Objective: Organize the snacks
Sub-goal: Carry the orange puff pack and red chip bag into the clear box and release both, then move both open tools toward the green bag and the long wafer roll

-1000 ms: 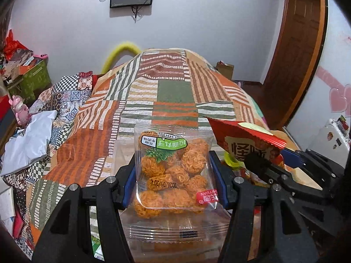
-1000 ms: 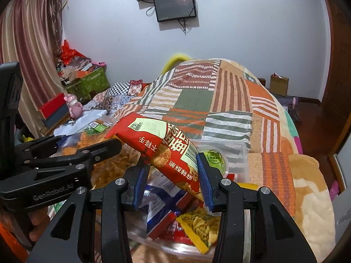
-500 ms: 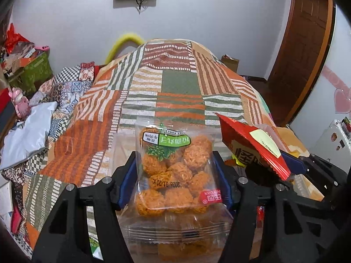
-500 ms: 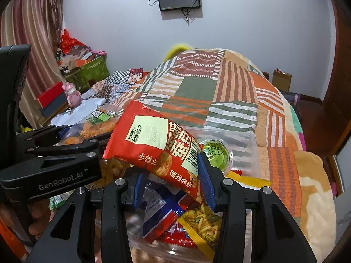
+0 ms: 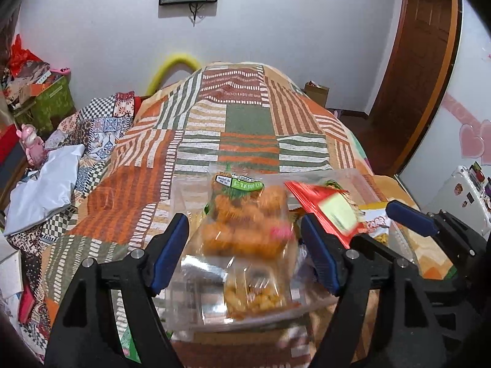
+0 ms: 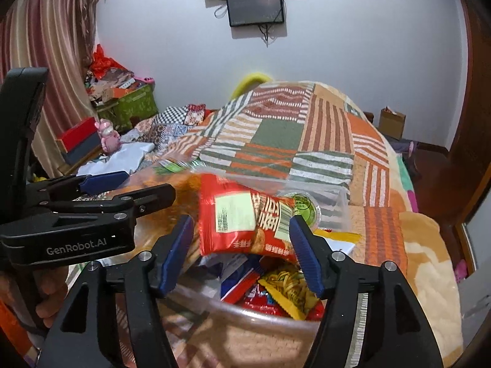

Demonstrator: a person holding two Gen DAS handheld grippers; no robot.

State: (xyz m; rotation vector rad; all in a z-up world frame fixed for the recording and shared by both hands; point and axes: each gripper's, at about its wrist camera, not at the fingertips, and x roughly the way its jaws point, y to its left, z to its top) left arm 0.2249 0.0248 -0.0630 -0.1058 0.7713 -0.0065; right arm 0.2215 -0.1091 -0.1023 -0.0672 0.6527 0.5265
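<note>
Between spread left gripper [image 5: 245,254] pads, blurred orange snack bag [image 5: 245,230], untouched.

Snack packets [image 6: 285,285] crowd the clear bin [image 6: 334,211]; the quilt [image 5: 245,125] beyond lies open.

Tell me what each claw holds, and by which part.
Nothing is gripped. Left claw is open around the orange-ball packet, right claw open around the red packet; both packets are blurred.
</note>
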